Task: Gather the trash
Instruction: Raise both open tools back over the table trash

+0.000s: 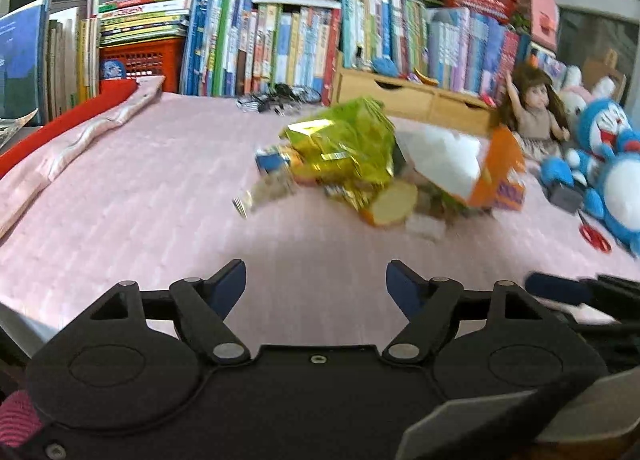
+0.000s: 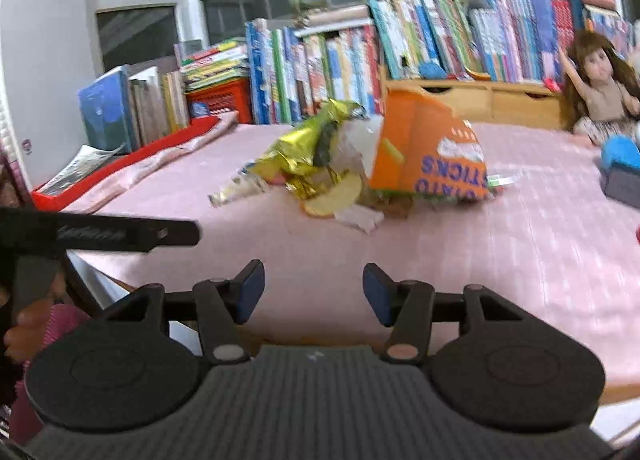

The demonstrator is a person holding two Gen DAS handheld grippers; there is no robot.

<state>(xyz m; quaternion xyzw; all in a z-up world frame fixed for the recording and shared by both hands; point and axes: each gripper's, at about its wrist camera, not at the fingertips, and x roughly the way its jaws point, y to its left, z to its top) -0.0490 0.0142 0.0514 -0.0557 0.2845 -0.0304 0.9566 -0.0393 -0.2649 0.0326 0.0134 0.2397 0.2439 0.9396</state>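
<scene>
Both grippers [image 1: 316, 284] [image 2: 314, 292] agape before trash pile [image 1: 376, 168]

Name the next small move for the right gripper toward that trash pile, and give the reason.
Probably ease the right gripper forward toward the orange snack bag. Its jaws are open and empty, well short of the pile, and that bag stands nearest its side on the pink cover.

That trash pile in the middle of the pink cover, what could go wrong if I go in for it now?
The pile is loose: green foil wrapper and orange bag overlap, so one pinch may scatter smaller scraps. The white scrap lies flat and could be missed. Both grippers are open and close together; they might collide.
</scene>
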